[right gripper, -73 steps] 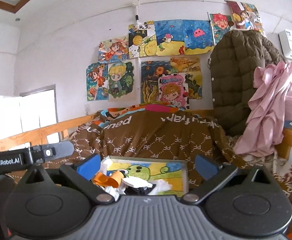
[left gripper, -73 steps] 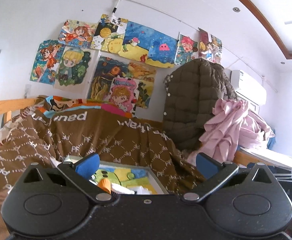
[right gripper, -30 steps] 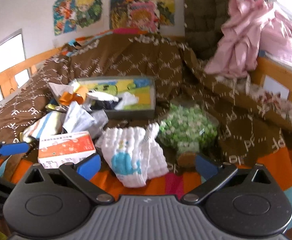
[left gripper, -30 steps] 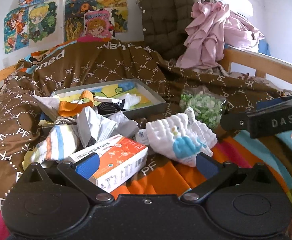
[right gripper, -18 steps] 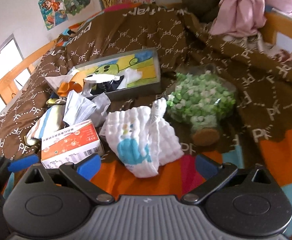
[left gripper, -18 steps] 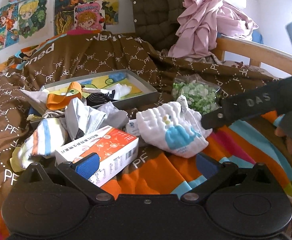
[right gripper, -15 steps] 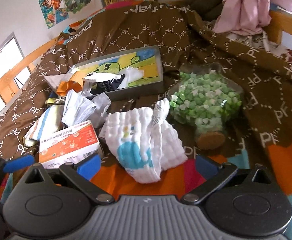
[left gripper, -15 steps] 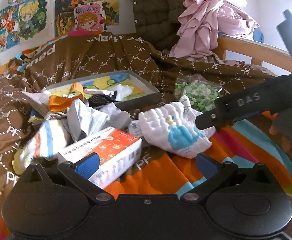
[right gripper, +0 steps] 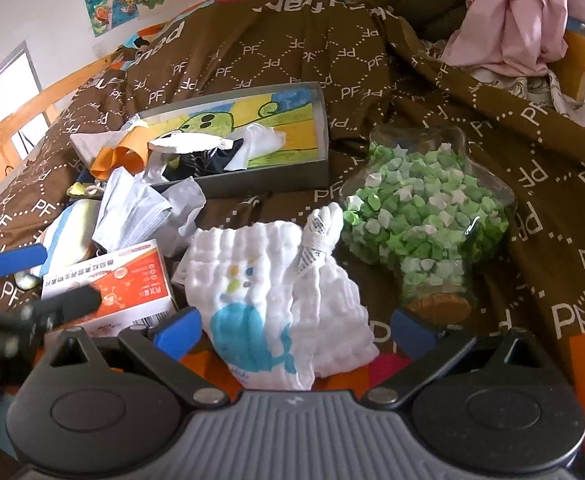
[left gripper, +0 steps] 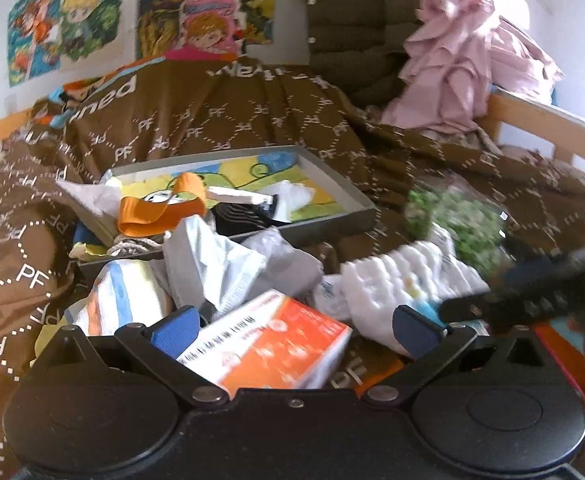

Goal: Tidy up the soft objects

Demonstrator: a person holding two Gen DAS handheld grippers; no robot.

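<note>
The white whale-print cloth is seen lying on the bed, just ahead of the right gripper, whose jaws are spread apart. The left gripper is likewise held wide, an orange box lying between its fingers.

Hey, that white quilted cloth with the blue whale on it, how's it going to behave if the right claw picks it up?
The white whale cloth lies crumpled in soft folds, so it will likely flop and drape. It looks thin, so probably light. A knotted end sticks up, which may give the open right claw a firmer pinch point.
</note>
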